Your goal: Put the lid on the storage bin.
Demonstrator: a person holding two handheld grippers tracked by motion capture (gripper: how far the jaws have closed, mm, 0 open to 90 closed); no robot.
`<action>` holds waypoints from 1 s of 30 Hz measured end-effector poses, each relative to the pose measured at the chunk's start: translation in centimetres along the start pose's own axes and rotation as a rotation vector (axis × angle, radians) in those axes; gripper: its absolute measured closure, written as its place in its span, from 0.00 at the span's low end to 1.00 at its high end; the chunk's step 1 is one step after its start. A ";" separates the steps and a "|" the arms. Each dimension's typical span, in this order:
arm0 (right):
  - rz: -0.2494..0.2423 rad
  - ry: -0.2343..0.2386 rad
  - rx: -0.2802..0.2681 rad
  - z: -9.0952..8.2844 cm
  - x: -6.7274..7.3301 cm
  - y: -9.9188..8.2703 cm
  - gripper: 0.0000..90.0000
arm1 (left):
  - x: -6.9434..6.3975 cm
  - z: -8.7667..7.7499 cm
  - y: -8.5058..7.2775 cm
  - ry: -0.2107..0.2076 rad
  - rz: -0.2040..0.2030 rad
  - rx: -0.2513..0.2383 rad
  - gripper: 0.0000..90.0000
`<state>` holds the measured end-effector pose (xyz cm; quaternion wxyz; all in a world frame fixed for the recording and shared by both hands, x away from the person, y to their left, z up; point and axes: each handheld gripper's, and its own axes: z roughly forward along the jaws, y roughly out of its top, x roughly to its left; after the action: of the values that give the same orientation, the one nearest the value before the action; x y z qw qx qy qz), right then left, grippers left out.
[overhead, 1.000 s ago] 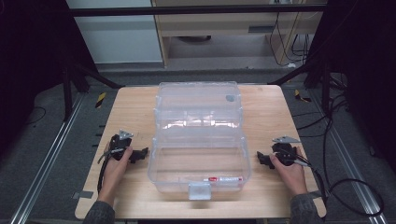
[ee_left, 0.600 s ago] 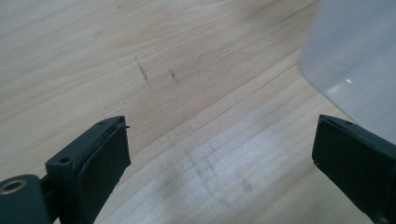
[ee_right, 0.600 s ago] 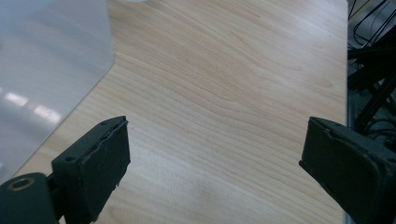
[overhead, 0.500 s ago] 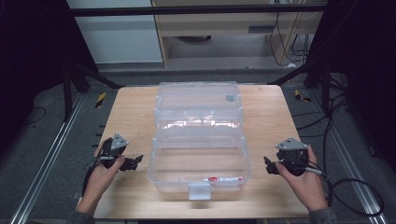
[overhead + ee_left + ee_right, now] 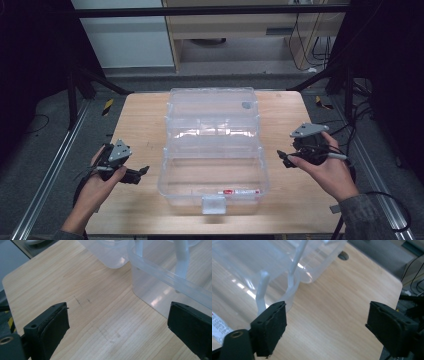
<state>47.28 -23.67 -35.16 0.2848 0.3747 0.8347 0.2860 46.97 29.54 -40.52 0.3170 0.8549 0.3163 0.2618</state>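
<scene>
Clear plastic storage box [image 5: 214, 150] sits open at centre frame on the wooden table [image 5: 145, 125], lid tilted back; walls blur its contents, only a small red-and-white labelled item [image 5: 240, 191] faintly legible near the front wall. Left gripper [image 5: 142, 172], lower left, jaws wide apart, empty. Right gripper [image 5: 281, 156], right of centre, jaws likewise spread, empty. Bare wood separates each from the box.
</scene>
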 end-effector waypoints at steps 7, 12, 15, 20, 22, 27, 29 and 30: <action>-0.072 0.052 -0.009 -0.1 -0.3 3.1 0.25 | -0.5 -1.1 0.6 -0.061 0.016 -0.020 0.03; -0.126 0.064 -0.019 -0.5 -0.6 5.5 0.33 | -0.9 -1.8 1.4 -0.082 0.051 -0.027 0.03; -0.174 0.089 -0.017 -0.7 -0.8 7.0 0.40 | -1.2 -1.9 1.8 -0.102 0.056 -0.030 0.04; -0.241 0.133 -0.018 -0.7 -0.5 9.0 0.52 | -1.8 -1.9 2.4 -0.113 0.070 -0.026 0.05; -0.272 0.156 -0.020 -0.6 -0.2 9.6 0.55 | -2.0 -1.9 2.6 -0.117 0.073 -0.033 0.05; -0.341 0.192 -0.020 -0.4 0.5 11.1 0.63 | -2.1 -2.3 3.0 -0.128 0.078 -0.049 0.05; -0.365 0.196 -0.013 -0.2 0.8 11.8 0.65 | -2.4 -2.6 3.3 -0.141 0.079 -0.061 0.05; -0.379 0.200 -0.004 -0.1 0.9 12.1 0.66 | -2.5 -2.6 3.4 -0.139 0.084 -0.063 0.05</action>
<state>52.32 -16.22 -27.00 0.2501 0.1802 0.9137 0.2647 44.84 26.72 -37.02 0.3536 0.8732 0.2488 0.2250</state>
